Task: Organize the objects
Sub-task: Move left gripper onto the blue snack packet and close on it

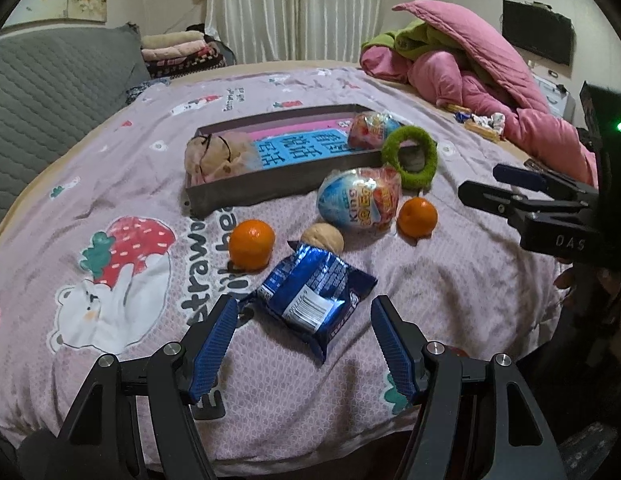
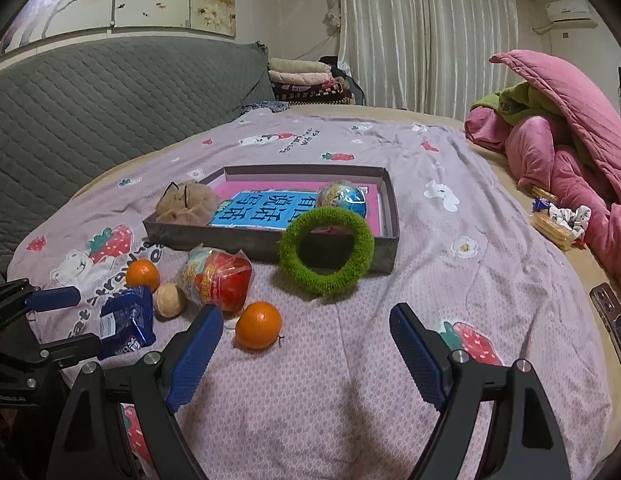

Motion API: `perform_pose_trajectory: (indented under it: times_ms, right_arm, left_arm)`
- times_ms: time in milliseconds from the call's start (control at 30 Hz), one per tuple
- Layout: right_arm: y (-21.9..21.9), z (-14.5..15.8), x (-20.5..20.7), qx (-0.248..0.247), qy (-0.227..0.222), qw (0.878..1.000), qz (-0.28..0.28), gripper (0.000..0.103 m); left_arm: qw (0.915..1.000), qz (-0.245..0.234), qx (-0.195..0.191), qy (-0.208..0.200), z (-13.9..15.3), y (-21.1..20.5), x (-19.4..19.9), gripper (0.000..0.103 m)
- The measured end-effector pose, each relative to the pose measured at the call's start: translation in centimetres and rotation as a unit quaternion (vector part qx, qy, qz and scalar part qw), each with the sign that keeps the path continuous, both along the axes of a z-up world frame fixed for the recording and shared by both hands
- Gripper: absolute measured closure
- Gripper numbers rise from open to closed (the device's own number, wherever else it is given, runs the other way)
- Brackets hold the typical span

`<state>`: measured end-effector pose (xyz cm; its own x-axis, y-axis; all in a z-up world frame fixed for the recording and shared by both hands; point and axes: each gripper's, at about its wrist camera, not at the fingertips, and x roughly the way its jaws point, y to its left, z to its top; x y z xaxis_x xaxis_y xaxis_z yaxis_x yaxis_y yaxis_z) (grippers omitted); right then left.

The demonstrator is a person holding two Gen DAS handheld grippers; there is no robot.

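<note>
A shallow grey box (image 1: 246, 194) (image 2: 266, 244) lies on the bed with a beige pouch (image 1: 210, 158) (image 2: 186, 200) and a wrapped toy egg (image 1: 370, 128) (image 2: 342, 198) inside. In front lie a blue snack packet (image 1: 310, 296) (image 2: 126, 322), two oranges (image 1: 251, 244) (image 1: 417, 217) (image 2: 258, 325) (image 2: 142, 274), a walnut (image 1: 323, 236) (image 2: 169, 300), a second toy egg (image 1: 358, 198) (image 2: 216, 278) and a green fuzzy ring (image 1: 410, 156) (image 2: 326, 250) leaning on the box. My left gripper (image 1: 304, 310) is open around the packet. My right gripper (image 2: 306, 320) is open and empty, just behind the near orange.
A pink and green quilt (image 1: 470, 64) (image 2: 566, 132) is heaped at the right. Small wrapped items (image 2: 558, 220) lie beside it. A phone (image 2: 612, 324) lies at the right bed edge. A grey quilted headboard (image 2: 90, 108) stands at the left.
</note>
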<state>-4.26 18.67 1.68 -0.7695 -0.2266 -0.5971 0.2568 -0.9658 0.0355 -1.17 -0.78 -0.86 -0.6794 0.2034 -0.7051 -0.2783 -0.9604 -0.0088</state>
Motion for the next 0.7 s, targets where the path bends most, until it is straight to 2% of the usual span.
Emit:
perform_pose_trajectory:
  times_ms: [267,400,700]
  right_arm:
    - [-0.3,-0.2,-0.3,0.004,-0.002,1.000,0.000,0.018]
    - [-0.2,-0.4,-0.6,-0.001,-0.007,1.000,0.001,0.018]
    - [0.1,-0.9,-2.0,0.005,-0.013,1.000,-0.010,0.018]
  left_arm:
    - [0.9999,-0.006,0.011,-0.010,-0.9,-0.3,-1.0,0.032]
    - [0.9991,-0.010,0.033,-0.025,-1.4,-0.5,-1.7,0.032]
    - [0.9993,-0.016,0.023,-0.022,-2.3,0.0,-2.7,0.032]
